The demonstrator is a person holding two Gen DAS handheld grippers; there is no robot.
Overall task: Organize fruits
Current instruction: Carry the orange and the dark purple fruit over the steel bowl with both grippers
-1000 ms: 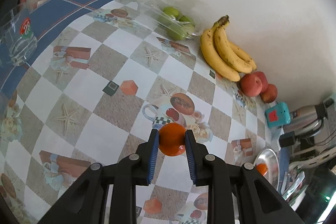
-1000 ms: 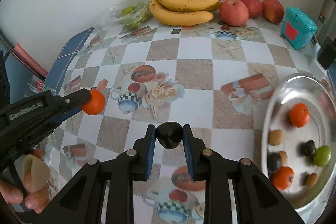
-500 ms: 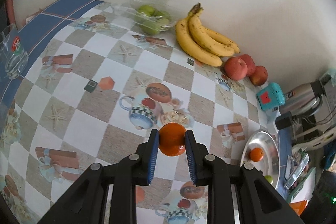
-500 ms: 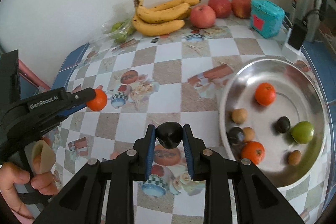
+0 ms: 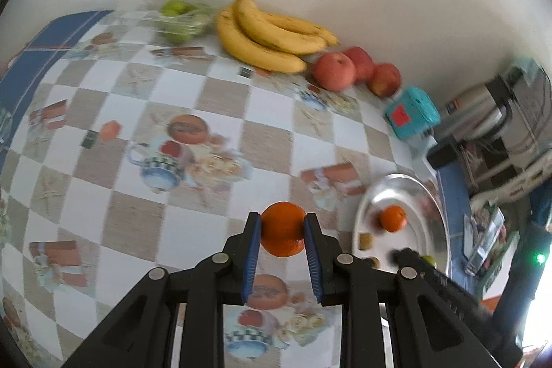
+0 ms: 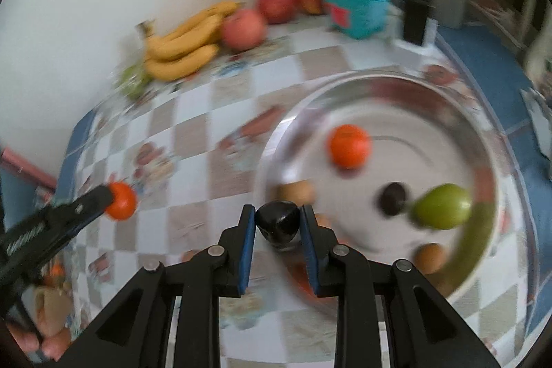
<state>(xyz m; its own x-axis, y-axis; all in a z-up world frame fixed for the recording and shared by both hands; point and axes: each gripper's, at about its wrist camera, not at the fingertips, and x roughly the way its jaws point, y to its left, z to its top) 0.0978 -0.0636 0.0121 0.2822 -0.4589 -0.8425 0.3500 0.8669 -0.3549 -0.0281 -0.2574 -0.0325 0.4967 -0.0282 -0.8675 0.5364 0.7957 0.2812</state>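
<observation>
My left gripper [image 5: 282, 235] is shut on an orange [image 5: 283, 232] and holds it above the checked tablecloth, left of the silver tray [image 5: 362, 216]. It also shows at the left of the right wrist view [image 6: 119, 200]. My right gripper [image 6: 277, 223] is shut on a dark plum [image 6: 278, 225] over the near left rim of the silver tray [image 6: 510, 161]. In the tray lie an orange [image 6: 349, 146], a dark fruit [image 6: 391, 198], a green fruit [image 6: 441, 211] and small brown fruits [image 6: 296, 192].
Bananas [image 5: 272, 33], red apples [image 5: 334, 70] and a bag of green fruit [image 5: 179, 19] lie along the white wall. A teal box [image 5: 412, 116] and a kettle [image 5: 483, 112] stand at the right. The right view is motion-blurred.
Both grippers have moved right toward the tray with their fruit held. The right gripper now hangs over the tray's near rim; the tray looms larger.
</observation>
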